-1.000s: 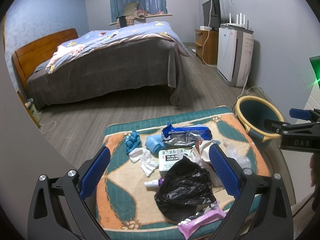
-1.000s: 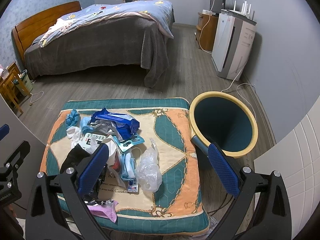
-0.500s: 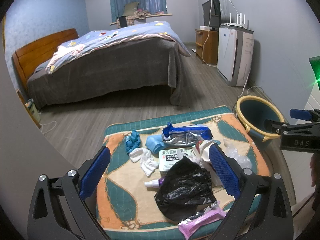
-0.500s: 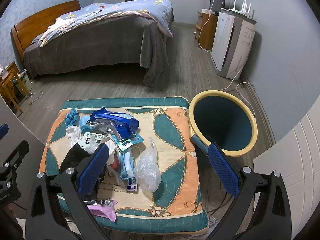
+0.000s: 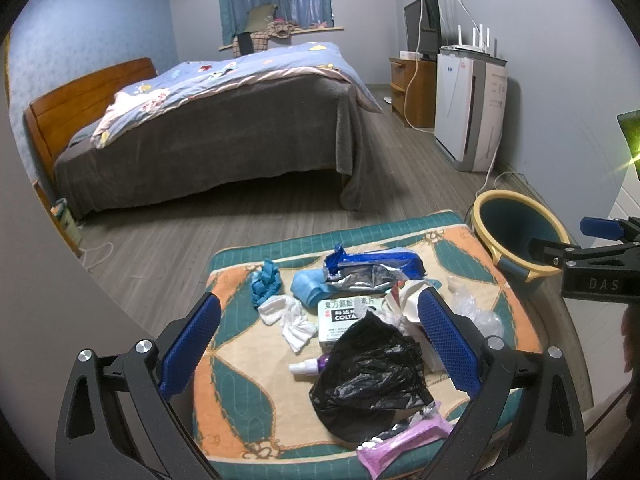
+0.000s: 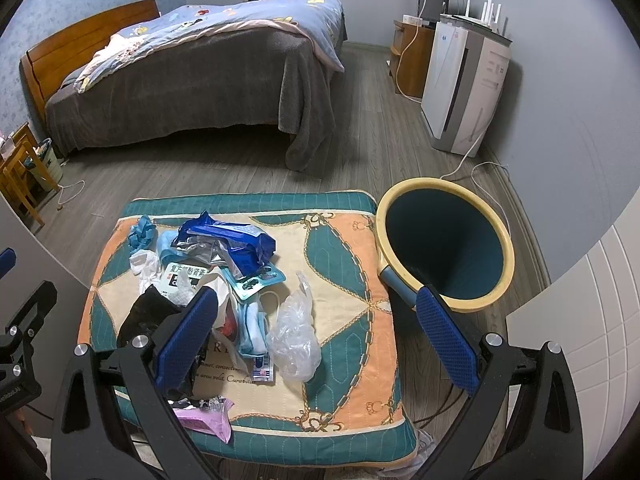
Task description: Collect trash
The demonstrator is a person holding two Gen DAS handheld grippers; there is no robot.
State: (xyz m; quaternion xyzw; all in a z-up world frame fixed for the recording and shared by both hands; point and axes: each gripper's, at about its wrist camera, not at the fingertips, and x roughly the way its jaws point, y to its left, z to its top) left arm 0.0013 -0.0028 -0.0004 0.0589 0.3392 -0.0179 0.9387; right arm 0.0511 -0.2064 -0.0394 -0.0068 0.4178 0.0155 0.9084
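My left gripper (image 5: pixel 318 344) is a black plastic frame with 2 angular arms, each tipped with a blue textured rubber pad (image 5: pixel 191 344) and fastened by 2 silver screws (image 5: pixel 143 346). My right gripper (image 6: pixel 316 338) is of identical construction. Seen from the left wrist view, its black body carries the embossed marking "DAS" (image 5: pixel 603 283).

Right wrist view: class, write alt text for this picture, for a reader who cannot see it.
A patterned cushion strewn with trash: a blue foil wrapper, a clear plastic bag, a black plastic bag and a pink packet. An empty teal bin with a yellow rim stands beside its right edge. The open right gripper hovers above.
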